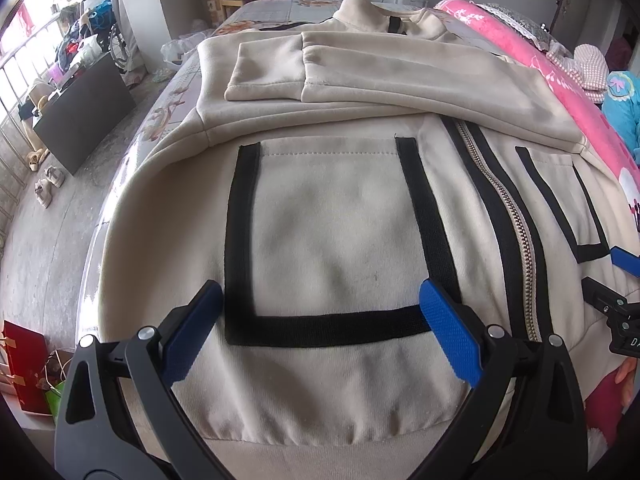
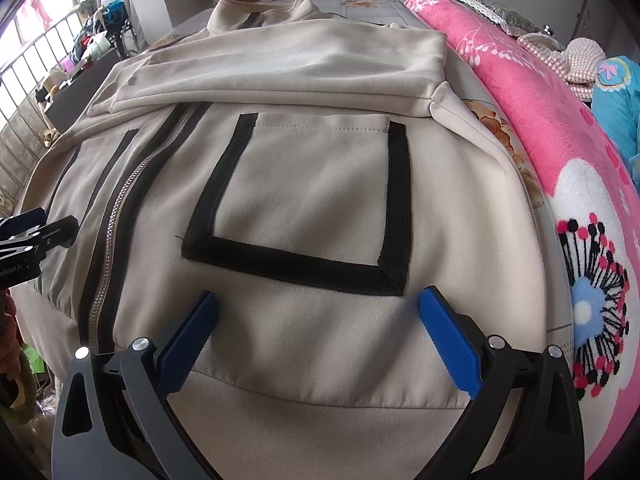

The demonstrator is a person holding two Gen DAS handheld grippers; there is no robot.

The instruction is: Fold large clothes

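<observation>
The left gripper (image 1: 320, 320) hangs with its blue pads spread wide and nothing between them, over the lower hem of a beige jacket (image 1: 332, 232); the right gripper (image 2: 318, 324) is likewise agape and empty above the same hem, further along. The jacket lies front-up on a bed (image 1: 276, 10), zipper (image 1: 516, 216) closed, both sleeves folded across the chest. The left view centres on one black-trimmed pocket (image 1: 332, 240) and shows a cuffed sleeve end (image 1: 264, 72) lying on top, with the zipper to its right and the right gripper's tip at the frame edge. The right view centres on the other pocket (image 2: 316, 204), the zipper to its left, and the left gripper's tip at the far left. Only the right view shows in full the flower pattern of the pink blanket (image 2: 560, 152) beside the jacket. Only the left view takes in the floor with a dark box (image 1: 84, 120), a pair of shoes (image 1: 48, 184) and a red bag (image 1: 24, 368).
</observation>
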